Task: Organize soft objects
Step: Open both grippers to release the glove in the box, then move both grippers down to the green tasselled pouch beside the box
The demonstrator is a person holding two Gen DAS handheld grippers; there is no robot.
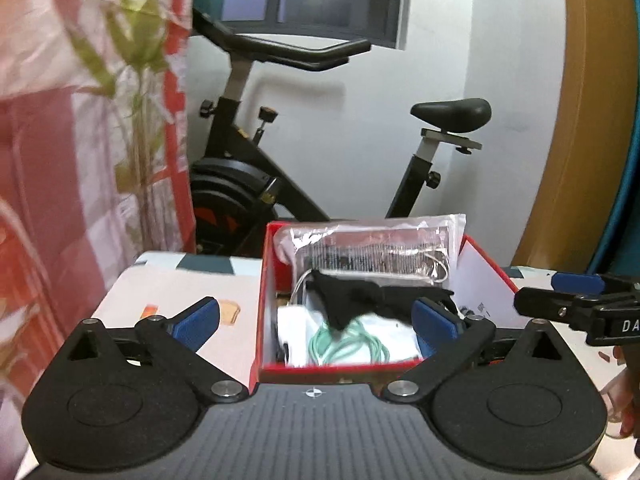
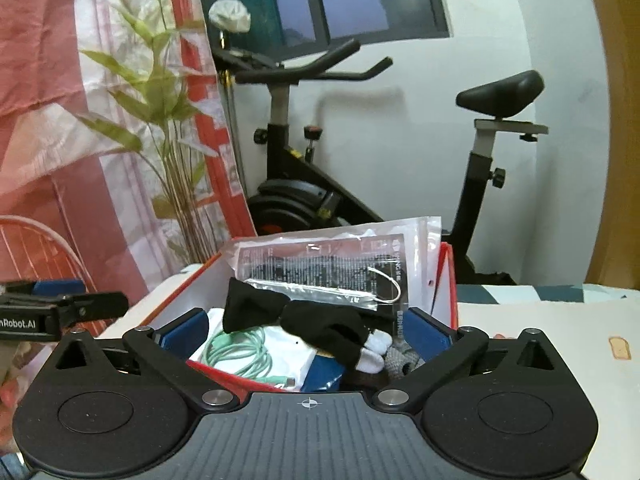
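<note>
Lying draped across the clutter inside the red box [image 2: 448, 276], the black sock [image 2: 316, 322] is seen to be limp and light. Both the left gripper [image 1: 316, 322] and the right gripper [image 2: 306, 330] are held wide with nothing between them. It is best pinched at its bunched middle.

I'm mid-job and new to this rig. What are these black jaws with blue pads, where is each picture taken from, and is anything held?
Each picture comes from a camera on a hand-held two-finger gripper, looking forward along its fingers. The left gripper and right gripper both stand wide open and hold nothing. Ahead is a red box on a table. In it, a black sock lies loose on top, with a green cable and a clear plastic packet. An exercise bike stands behind.
</note>
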